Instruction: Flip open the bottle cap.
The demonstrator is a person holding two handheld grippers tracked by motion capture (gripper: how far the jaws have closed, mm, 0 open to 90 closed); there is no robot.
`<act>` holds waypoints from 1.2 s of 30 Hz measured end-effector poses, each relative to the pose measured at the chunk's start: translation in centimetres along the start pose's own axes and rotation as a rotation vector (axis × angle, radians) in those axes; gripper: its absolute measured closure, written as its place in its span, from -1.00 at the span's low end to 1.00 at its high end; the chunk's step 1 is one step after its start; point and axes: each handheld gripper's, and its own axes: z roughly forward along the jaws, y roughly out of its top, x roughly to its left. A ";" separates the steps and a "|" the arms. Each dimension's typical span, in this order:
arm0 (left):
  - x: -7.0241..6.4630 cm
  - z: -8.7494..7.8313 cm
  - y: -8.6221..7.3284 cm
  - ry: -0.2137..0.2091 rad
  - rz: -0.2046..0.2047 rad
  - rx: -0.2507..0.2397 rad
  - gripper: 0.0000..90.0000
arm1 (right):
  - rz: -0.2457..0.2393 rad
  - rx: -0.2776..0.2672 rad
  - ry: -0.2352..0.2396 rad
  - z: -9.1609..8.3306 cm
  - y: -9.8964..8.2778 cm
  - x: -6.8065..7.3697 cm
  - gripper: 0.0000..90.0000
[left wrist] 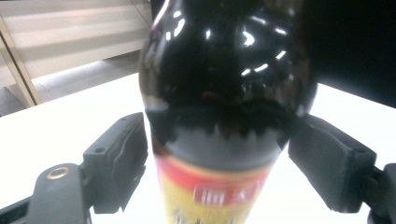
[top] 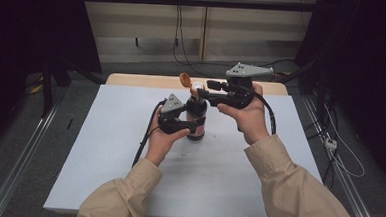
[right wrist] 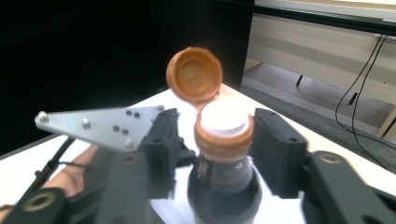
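Orange flip cap [right wrist: 194, 74] open in right gripper view; both grippers spread round bottle [top: 196, 116].

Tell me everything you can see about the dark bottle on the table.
The bottle stands upright on the pale table. It looks like dark, glossy glass or plastic holding dark liquid, with a red and yellow label low on its body. Its orange flip cap is tipped open behind the neck, baring a white spout in an orange collar. The left gripper straddles the body and the right gripper flanks the collar, neither plainly pressing.
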 end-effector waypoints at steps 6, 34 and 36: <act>0.5 -1.6 -0.5 -0.015 -0.008 0.013 -0.63 | -0.002 0.014 0.005 -0.6 -1.4 0.3 -0.19; 1.5 -9.4 -4.1 -0.053 -0.022 0.062 -0.83 | 0.051 0.055 0.003 -4.0 -10.3 -0.3 -0.60; 1.5 -9.8 -4.3 -0.061 -0.018 0.062 -0.82 | 0.056 0.057 -0.005 -4.2 -11.0 -0.4 -0.61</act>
